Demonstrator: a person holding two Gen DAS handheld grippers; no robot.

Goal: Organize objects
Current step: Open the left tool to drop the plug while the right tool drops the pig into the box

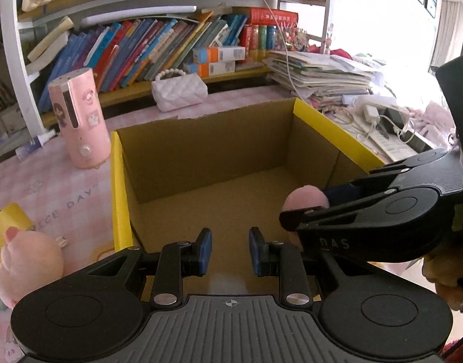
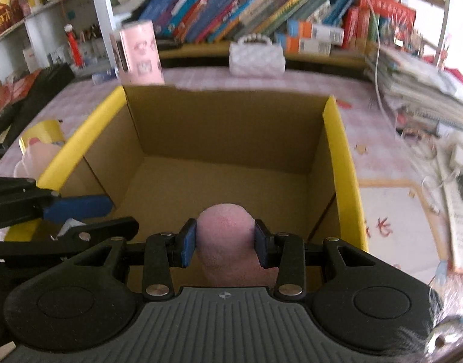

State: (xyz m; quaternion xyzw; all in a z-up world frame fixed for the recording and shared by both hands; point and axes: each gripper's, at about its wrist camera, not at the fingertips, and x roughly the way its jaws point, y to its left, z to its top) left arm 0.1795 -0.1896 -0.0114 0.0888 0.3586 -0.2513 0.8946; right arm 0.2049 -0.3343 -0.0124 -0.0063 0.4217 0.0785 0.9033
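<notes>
An open cardboard box with yellow flaps [image 1: 219, 148] [image 2: 231, 139] stands on the pink table, its inside bare. My right gripper [image 2: 225, 240] is shut on a pink plush object [image 2: 228, 236] and holds it over the box's near edge; it also shows in the left wrist view [image 1: 307, 208] with the pink plush object [image 1: 305, 199] at its tips. My left gripper [image 1: 230, 249] is open and empty over the box's near side; one blue fingertip [image 2: 80, 207] shows in the right wrist view.
A pink plush pig [image 1: 29, 260] with a yellow cup lies left of the box. A pink cylinder device [image 1: 79, 118] and a white quilted purse [image 1: 178, 90] stand behind it. Bookshelves, stacked papers [image 1: 322, 75] and cables line the back and right.
</notes>
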